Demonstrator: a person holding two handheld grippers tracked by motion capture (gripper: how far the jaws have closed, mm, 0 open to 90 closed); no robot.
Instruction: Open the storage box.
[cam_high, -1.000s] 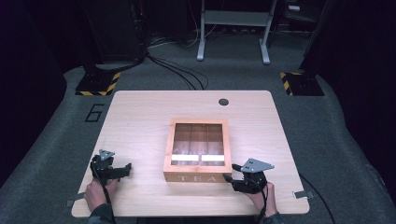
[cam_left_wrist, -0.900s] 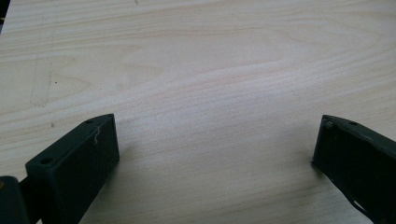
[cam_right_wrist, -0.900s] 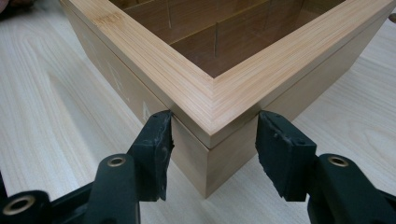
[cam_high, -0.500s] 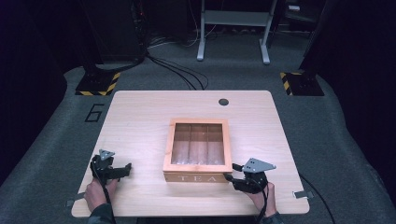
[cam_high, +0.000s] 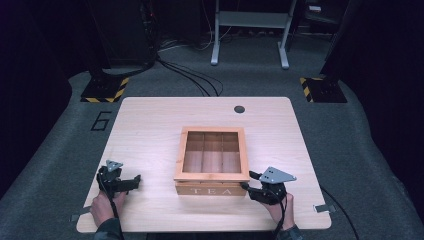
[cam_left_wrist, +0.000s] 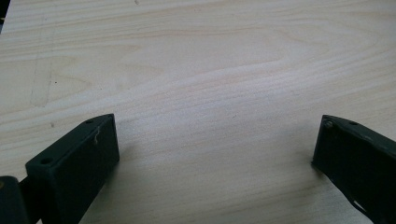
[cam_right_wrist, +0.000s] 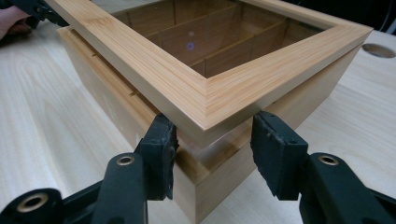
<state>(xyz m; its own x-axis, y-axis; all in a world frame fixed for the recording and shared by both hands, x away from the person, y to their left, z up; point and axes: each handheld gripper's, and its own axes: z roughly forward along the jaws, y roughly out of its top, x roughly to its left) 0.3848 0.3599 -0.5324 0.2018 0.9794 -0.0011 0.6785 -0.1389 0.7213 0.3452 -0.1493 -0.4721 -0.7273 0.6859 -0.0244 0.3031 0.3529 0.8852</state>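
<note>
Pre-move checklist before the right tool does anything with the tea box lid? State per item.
1. Right tool lined up on the lid corner: ok; the jaws straddle it.
2. Right tool closed on the lid: not ok; gaps show either side.
3. Lid position: cannot tell for sure; its corner seems raised slightly above the tea box body.
4. Left tool free: ok; jaws wide apart over bare table, holding nothing.
5. Box compartments: cannot tell through the lid's window; nothing obvious inside.
6. Space behind the box for the lid to swing: ok.
</note>
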